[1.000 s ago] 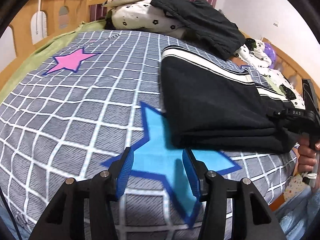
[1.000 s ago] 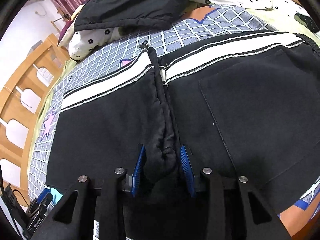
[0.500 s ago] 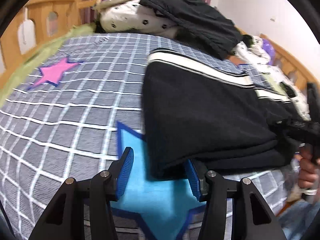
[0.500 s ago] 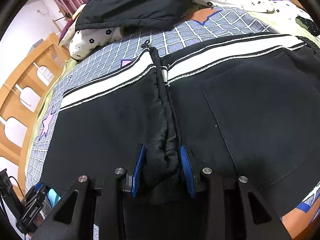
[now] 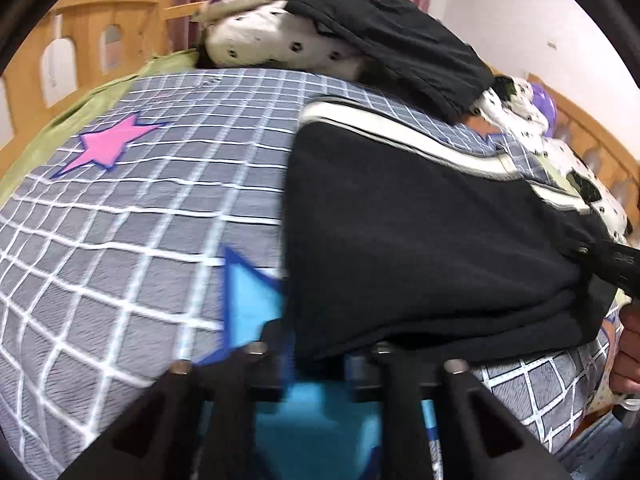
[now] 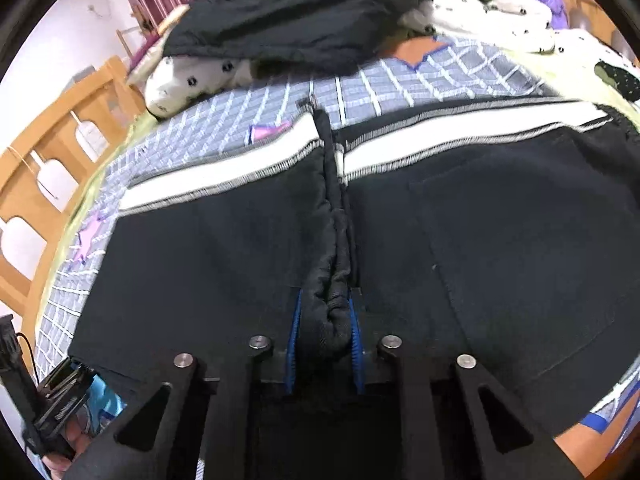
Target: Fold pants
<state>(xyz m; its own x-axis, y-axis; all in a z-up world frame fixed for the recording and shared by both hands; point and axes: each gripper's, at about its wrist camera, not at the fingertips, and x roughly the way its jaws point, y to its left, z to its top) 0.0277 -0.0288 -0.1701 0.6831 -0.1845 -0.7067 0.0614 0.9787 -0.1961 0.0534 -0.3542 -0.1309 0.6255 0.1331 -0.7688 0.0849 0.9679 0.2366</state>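
Black pants (image 5: pixel 420 240) with a white side stripe lie folded on the grey checked bed sheet (image 5: pixel 140 240). My left gripper (image 5: pixel 320 348) is shut on the near left corner of the folded stack, its fingers blurred. In the right wrist view the pants (image 6: pixel 500 260) fill the frame, with a bunched ridge of black fabric running down the middle. My right gripper (image 6: pixel 325 320) has its jaws closing, and the blue pads press on that ridge. The right gripper's body (image 5: pixel 616 264) and a hand (image 5: pixel 628 352) show at the pants' right end.
A black garment (image 5: pixel 400 40) lies over a dotted pillow (image 5: pixel 280 40) at the head of the bed. A wooden bed rail (image 5: pixel 100 32) runs along the left side. A blue star (image 5: pixel 252 292) and a pink star (image 5: pixel 108 148) mark the sheet.
My left gripper has slid forward from the blue star to the pants' near corner and closed on it. The right gripper's pads have drawn tighter on the bunched fabric.
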